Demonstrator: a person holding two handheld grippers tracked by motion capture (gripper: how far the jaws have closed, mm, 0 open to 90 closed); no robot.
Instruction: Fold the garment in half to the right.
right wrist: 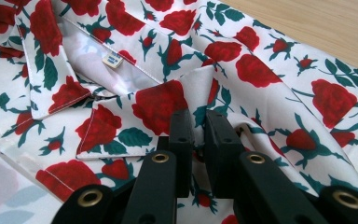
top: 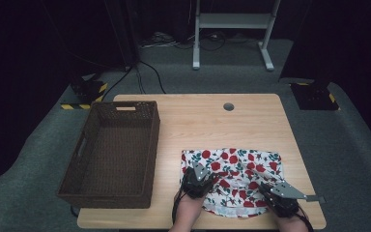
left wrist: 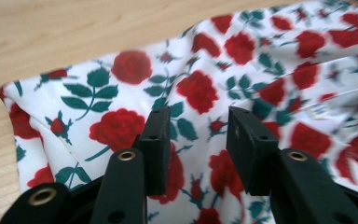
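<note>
Jaws on your left gripper (left wrist: 198, 140) are standing apart over the rose-print garment (top: 232, 181), with loose cloth between them and nothing pinched. Your right gripper (right wrist: 199, 140) is pinching a raised fold of the same fabric near the collar and its label (right wrist: 112, 59), jaws nearly together. The garment is lying crumpled just ahead of both grippers on the wooden table (top: 198, 121); the wicker basket (top: 112, 154) is sitting well off to the left of your left gripper. While you are folding, keep the right pinch steady, set the left jaws around a clean edge rather than a wrinkle, and draw the cloth flat before turning it over.
</note>
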